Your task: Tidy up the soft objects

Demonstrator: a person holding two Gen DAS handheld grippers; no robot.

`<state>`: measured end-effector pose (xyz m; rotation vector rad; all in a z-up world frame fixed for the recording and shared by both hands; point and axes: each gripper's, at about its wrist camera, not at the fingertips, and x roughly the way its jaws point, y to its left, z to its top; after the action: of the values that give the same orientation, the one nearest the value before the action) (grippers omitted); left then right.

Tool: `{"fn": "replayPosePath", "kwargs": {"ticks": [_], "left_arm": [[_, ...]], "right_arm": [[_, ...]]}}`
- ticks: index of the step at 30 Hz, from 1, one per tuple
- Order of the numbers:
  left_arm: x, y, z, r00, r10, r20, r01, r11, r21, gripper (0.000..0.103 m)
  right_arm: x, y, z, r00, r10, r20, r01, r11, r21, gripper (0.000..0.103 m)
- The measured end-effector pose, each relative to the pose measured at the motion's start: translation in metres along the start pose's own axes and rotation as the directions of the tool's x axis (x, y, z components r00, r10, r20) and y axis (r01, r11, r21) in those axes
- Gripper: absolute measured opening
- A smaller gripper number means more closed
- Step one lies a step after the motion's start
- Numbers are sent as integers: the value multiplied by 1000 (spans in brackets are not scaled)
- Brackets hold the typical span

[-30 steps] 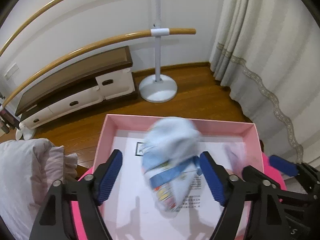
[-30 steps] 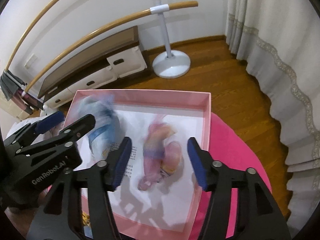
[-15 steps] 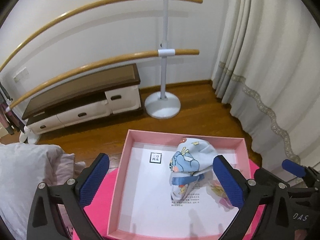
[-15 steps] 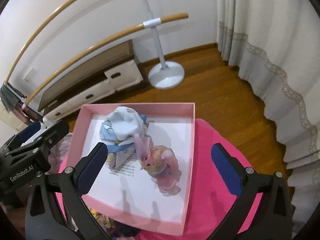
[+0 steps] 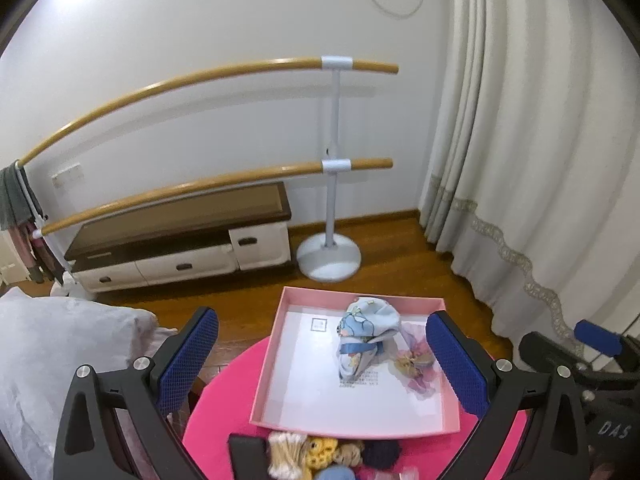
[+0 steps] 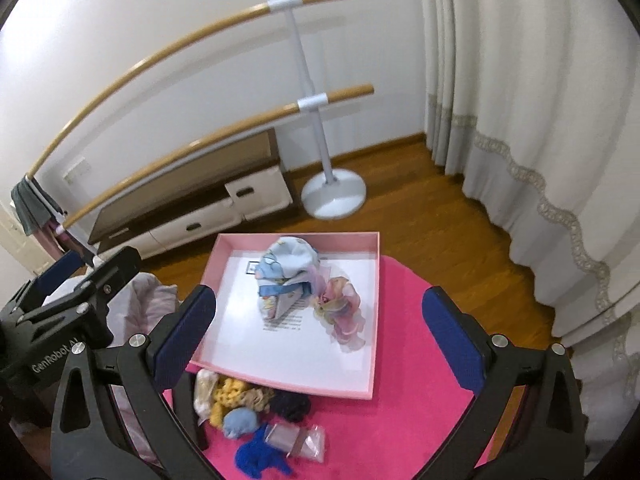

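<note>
Both grippers wide open, empty, above the pink box

Our left gripper (image 5: 322,360) and right gripper (image 6: 320,328) hold nothing; below, the pink box (image 6: 370,392) on the pink tabletop (image 6: 400,420) contains a blue printed cloth bundle (image 6: 286,276) touching a pink organza scrunchie (image 6: 344,316), with more scrunchies (image 6: 240,404) heaped outside its near wall.

Box's printed text (image 6: 282,323) illegibly small

The pink box (image 6: 372,312) is looking like matt cardboard with white paper inside, the desk (image 6: 400,420) is wearing fuzzy pink cloth, and the wooden floor (image 6: 432,216) is shining glossy.
</note>
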<state>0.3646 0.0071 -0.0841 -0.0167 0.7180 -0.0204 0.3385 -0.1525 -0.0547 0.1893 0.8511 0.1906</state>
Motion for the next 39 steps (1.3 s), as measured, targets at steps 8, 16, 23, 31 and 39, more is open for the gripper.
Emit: {"fn": "replayPosePath", "kwargs": {"ticks": [8,16,23,31,39], "left_arm": [[-96,13,-61,999,5,42,-5,1000,2,103],[-160,30,-100,998,-2,62,4,999,-32,103],[-199,46,-120,997,0,81,5,998,-63,103],[-210,59,-136,998,13,60,-8,996,-84,103],[-201,69,-140,999,37,10,-36,995,-98,103]], "right_arm": [[-77,17,-26,997,10,76,-8,1000,-30,103],[-131,30,-64,992,18,123,-12,999,-44,103],[-163,46,-92,989,24,147,-14,998,-68,103],[-176,66,-113,988,46,149,-31,994,-101,103],[-164,70,-117,992,44,115,-31,993,-115,103]]}}
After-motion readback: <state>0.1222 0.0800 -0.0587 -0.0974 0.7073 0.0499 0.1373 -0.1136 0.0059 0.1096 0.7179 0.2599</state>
